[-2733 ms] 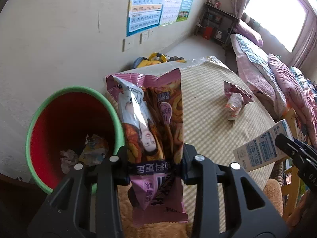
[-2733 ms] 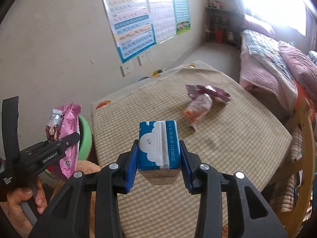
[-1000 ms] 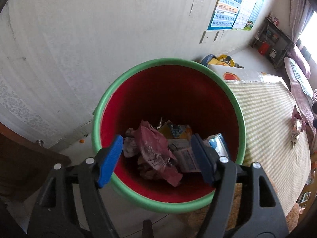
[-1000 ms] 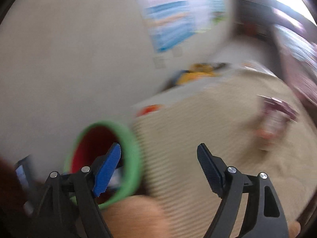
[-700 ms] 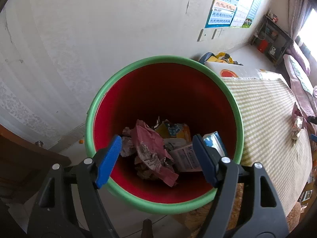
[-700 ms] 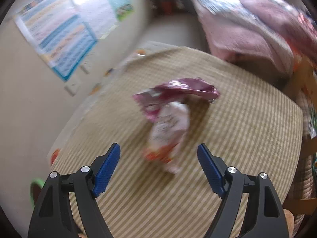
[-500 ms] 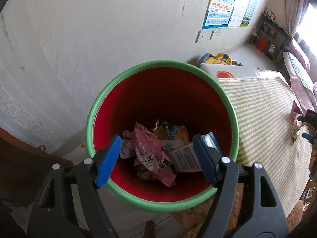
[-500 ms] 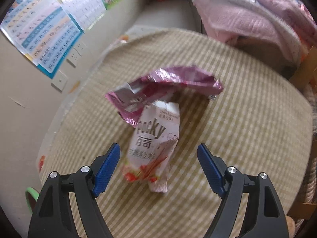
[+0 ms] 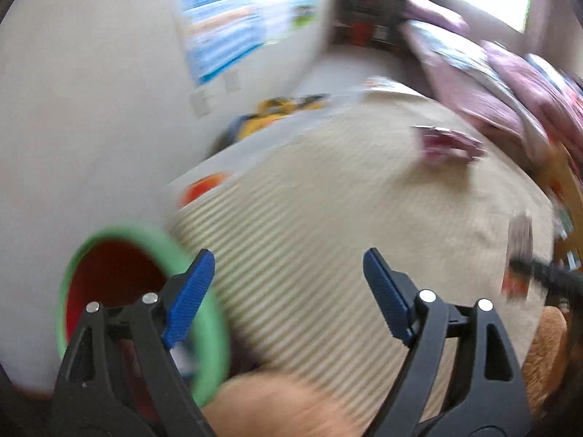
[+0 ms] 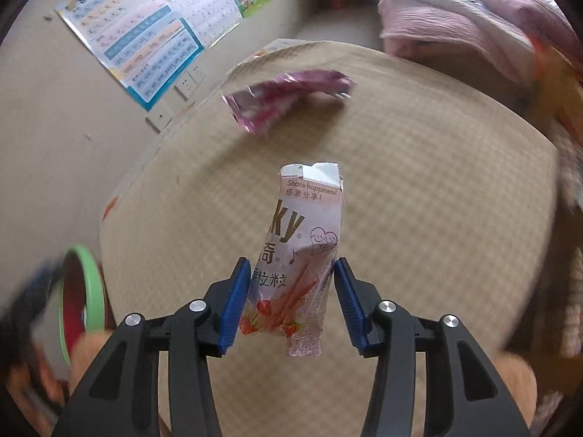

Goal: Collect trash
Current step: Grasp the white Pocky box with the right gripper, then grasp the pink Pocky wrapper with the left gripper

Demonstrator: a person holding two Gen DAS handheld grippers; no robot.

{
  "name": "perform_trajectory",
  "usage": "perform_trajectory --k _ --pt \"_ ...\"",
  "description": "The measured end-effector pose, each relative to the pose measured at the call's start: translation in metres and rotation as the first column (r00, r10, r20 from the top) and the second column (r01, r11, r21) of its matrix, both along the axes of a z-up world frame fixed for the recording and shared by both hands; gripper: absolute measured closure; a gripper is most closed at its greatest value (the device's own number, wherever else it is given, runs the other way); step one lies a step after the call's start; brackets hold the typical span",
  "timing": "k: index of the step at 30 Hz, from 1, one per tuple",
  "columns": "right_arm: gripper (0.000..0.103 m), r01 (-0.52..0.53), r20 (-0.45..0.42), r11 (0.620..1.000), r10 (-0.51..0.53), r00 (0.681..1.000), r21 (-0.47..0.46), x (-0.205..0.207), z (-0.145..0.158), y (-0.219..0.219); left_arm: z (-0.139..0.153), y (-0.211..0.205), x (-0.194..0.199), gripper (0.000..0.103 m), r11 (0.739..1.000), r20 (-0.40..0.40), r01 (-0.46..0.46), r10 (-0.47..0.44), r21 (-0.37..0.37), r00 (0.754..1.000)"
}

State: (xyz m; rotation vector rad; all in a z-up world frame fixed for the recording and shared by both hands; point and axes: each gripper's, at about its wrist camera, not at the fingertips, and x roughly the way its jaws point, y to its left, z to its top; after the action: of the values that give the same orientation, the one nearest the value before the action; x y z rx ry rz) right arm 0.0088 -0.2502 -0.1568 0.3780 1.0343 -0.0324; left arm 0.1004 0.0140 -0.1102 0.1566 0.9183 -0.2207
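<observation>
A white-and-pink Pocky wrapper (image 10: 302,225) sits between the blue pads of my right gripper (image 10: 292,266). The jaws are closing, and both pads touch the wrapper's crumpled sides. In the blurred left wrist view the same wrapper (image 9: 519,240) shows at the right gripper's tip, far right. A purple wrapper (image 10: 284,98) (image 9: 448,145) lies further back on the checked tablecloth (image 10: 437,182). My left gripper (image 9: 287,255) hangs over the table's near edge with its jaws opening and nothing between them. The green-rimmed red bin (image 9: 145,235) (image 10: 93,284) stands low at the left.
A bed with pink quilts (image 10: 473,11) runs along the table's far right side. Posters (image 10: 145,36) hang on the wall behind. A yellow toy (image 9: 280,109) lies on the floor beyond the table. An orange-brown plush thing (image 9: 546,346) sits at the near edge.
My left gripper swung from above the bin to over the table, and its jaws spread wider. My right gripper came down over the Pocky wrapper, and its jaws narrowed onto it.
</observation>
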Motion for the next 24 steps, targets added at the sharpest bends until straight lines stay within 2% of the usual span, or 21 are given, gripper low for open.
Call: perform_trajectory --k 2,4,5,8,11,14,16,21,23,24 --pt "0.056 -0.009 0.012 0.999 0.01 1.0 -0.043 -0.018 -0.003 -0.003 -0.005 -0.048 0.02 0.022 0.995 -0.004 0.102 -0.102 0.019 0.995" --pt "0.056 -0.008 0.026 0.999 0.009 1.0 -0.032 -0.021 -0.005 -0.005 -0.01 -0.085 0.037 0.022 0.982 -0.011 0.181 -0.181 0.048 0.983" --pt "0.056 -0.007 0.035 1.0 0.008 0.999 -0.022 -0.018 -0.007 -0.006 -0.015 -0.113 0.052 0.022 0.97 -0.021 0.226 -0.225 0.087 0.974" --pt "0.056 -0.017 0.055 1.0 0.017 0.998 0.004 -0.02 -0.009 -0.009 -0.019 -0.165 0.079 0.022 0.944 -0.03 0.304 -0.302 0.126 0.953" --pt "0.056 -0.024 0.062 0.998 0.021 0.998 0.053 -0.022 -0.011 -0.015 -0.027 -0.201 0.105 0.022 0.913 -0.075 0.372 -0.365 0.166 0.928" --pt "0.056 -0.015 0.072 0.995 0.008 0.997 0.097 -0.021 -0.011 -0.022 -0.044 -0.234 0.124 0.022 0.872 -0.116 0.415 -0.398 0.26 0.91" --pt "0.056 -0.006 0.067 0.991 -0.003 0.998 0.133 -0.02 -0.013 -0.027 -0.058 -0.248 0.134 0.022 0.857 -0.15 0.422 -0.394 0.297 0.907" --pt "0.056 0.017 0.069 0.984 -0.03 0.997 0.179 -0.019 -0.015 -0.036 -0.085 -0.26 0.149 0.022 0.838 -0.224 0.429 -0.371 0.336 0.901" --pt "0.056 0.018 0.068 0.983 -0.031 0.997 0.182 -0.018 -0.015 -0.036 -0.081 -0.256 0.153 0.039 0.863 -0.218 0.409 -0.357 0.295 0.909" --pt "0.056 0.017 0.067 0.983 -0.03 0.997 0.182 -0.017 -0.016 -0.036 -0.081 -0.254 0.155 0.053 0.872 -0.232 0.404 -0.348 0.275 0.908"
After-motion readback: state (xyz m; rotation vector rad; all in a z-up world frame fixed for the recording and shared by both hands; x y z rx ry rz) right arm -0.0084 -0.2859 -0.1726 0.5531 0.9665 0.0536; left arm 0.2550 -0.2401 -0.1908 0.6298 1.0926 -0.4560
